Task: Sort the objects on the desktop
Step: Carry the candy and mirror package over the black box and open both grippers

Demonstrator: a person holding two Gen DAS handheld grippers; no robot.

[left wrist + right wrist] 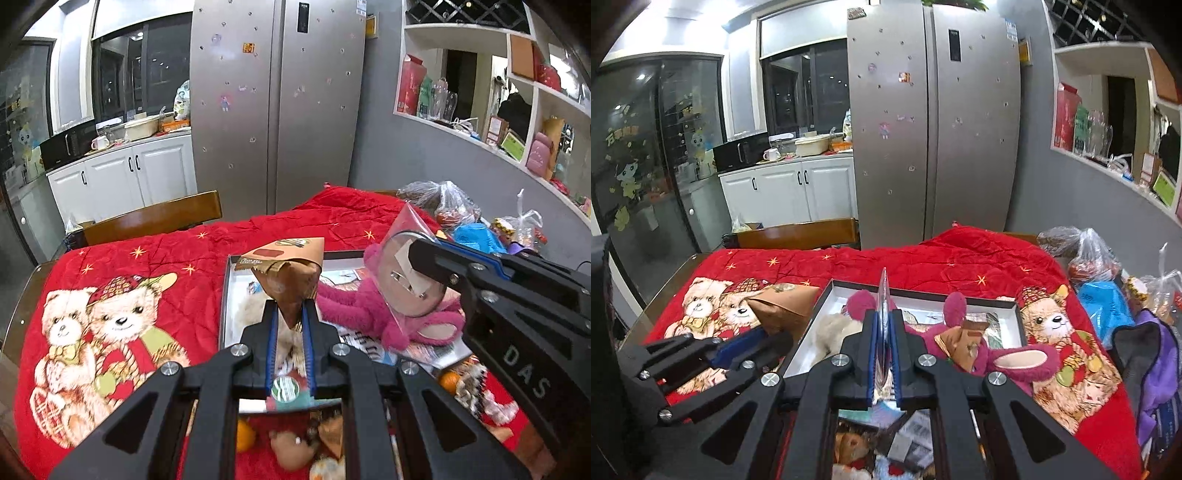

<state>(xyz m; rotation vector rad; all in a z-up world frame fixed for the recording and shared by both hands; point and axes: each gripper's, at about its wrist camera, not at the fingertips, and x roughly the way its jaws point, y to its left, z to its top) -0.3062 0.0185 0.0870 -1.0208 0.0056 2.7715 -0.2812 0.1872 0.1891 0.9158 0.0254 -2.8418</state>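
Here, left hand-held gripper clamps a brown packet, right hand-held gripper a clear-bagged disc, both above the sorting tray.

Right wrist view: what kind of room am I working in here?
Most likely a home kitchen and dining area: a double-door steel fridge, white counter cabinets bearing a microwave, and a table under a red teddy-bear blanket.
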